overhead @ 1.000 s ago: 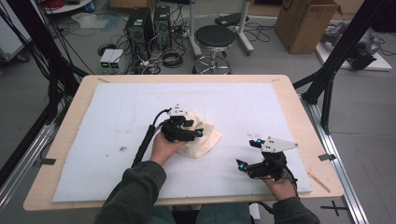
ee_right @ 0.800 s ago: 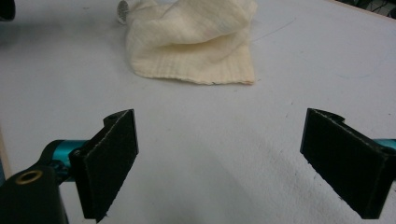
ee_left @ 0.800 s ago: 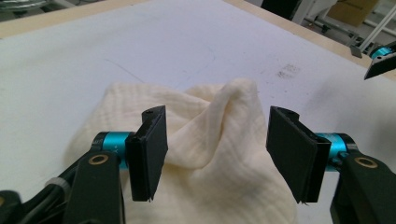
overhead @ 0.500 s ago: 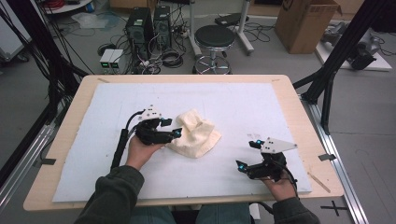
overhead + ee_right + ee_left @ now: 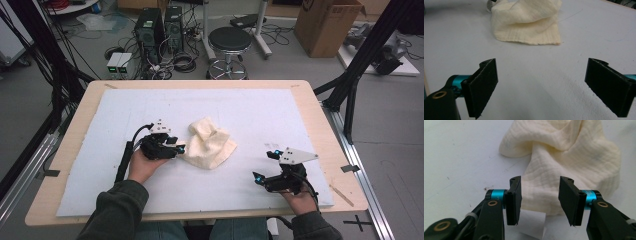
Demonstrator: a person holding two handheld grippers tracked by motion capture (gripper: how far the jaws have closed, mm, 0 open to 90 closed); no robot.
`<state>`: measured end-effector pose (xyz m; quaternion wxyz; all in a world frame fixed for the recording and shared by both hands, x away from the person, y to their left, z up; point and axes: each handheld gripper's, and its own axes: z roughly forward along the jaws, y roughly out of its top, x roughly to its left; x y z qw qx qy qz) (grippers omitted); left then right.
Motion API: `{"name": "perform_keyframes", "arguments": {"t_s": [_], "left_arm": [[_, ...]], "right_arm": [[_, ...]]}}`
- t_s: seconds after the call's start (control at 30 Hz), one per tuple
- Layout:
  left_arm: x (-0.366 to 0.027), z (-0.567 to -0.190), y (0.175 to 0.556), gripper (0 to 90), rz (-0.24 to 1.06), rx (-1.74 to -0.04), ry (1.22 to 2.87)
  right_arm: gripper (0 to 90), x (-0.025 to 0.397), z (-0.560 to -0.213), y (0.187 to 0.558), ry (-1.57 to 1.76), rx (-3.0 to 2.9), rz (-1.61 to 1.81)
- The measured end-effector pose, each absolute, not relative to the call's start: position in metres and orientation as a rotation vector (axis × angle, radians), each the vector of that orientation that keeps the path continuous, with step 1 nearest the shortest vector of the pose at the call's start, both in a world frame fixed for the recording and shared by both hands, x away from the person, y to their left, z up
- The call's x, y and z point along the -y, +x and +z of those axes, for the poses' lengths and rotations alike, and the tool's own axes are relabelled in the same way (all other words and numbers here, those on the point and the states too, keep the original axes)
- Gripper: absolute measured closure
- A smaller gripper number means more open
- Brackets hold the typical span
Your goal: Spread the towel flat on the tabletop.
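Note:
A crumpled cream cloth [image 5: 210, 142] lies near the middle of the white mat [image 5: 260, 110]. My left gripper [image 5: 179, 149] is at the cloth's left edge, pointing right at it. In the left gripper view its jaws stand open [image 5: 540, 200], with the cloth [image 5: 574, 157] bunched just beyond them and its near hem in the gap. A small white tab [image 5: 532, 222] lies on the mat under the jaws. My right gripper [image 5: 264, 165] rests low at the front right, wide open and empty [image 5: 541, 87], pointing toward the cloth [image 5: 529, 22] farther off.
The mat covers a wooden table [image 5: 320, 125]. Beyond the far edge, on the floor, are a black stool [image 5: 230, 40], computer towers [image 5: 160, 25] with cables and a cardboard box [image 5: 327, 22]. Black frame legs [image 5: 360, 65] stand at the right.
My left gripper has drawn back to the left, from on top of the cloth to its left edge. The cloth is left bunched up. The right gripper has not moved.

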<state>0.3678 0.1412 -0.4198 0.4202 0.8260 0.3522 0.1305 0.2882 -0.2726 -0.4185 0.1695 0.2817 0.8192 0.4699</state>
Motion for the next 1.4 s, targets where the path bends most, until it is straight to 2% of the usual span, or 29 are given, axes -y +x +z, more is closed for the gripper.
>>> {"name": "perform_keyframes", "arguments": {"t_s": [0.3,0.47,0.73,0.77,0.87,0.93,1.0,1.1,1.4], "left_arm": [[-0.136,-0.432,0.373,60.3,0.326,-0.922,2.169],[-0.133,-0.434,0.372,67.5,0.337,-0.913,2.200],[-0.131,-0.436,0.372,72.6,0.351,-0.916,2.193],[-0.132,-0.436,0.373,73.2,0.351,-0.916,2.194],[-0.133,-0.436,0.373,74.1,0.348,-0.920,2.185],[-0.133,-0.436,0.373,74.7,0.348,-0.919,2.185],[-0.134,-0.437,0.374,75.6,0.344,-0.917,2.185],[-0.135,-0.437,0.374,76.2,0.338,-0.918,2.177],[-0.137,-0.439,0.373,76.2,0.338,-0.906,2.161]], "right_arm": [[10.6,0.273,-0.419,0.289,0.795,-2.329,1.334],[10.6,0.270,-0.419,0.297,0.799,-2.340,1.349],[10.8,0.258,-0.407,0.330,0.822,-2.334,1.336],[11.9,0.256,-0.407,0.335,0.826,-2.327,1.340],[22.8,0.251,-0.405,0.348,0.809,-2.339,1.359],[25.5,0.246,-0.406,0.355,0.804,-2.349,1.356],[34.1,0.241,-0.408,0.362,0.800,-2.368,1.352],[41.1,0.234,-0.415,0.372,0.819,-2.408,1.350],[52.1,0.215,-0.437,0.394,0.881,-2.498,1.285]]}}
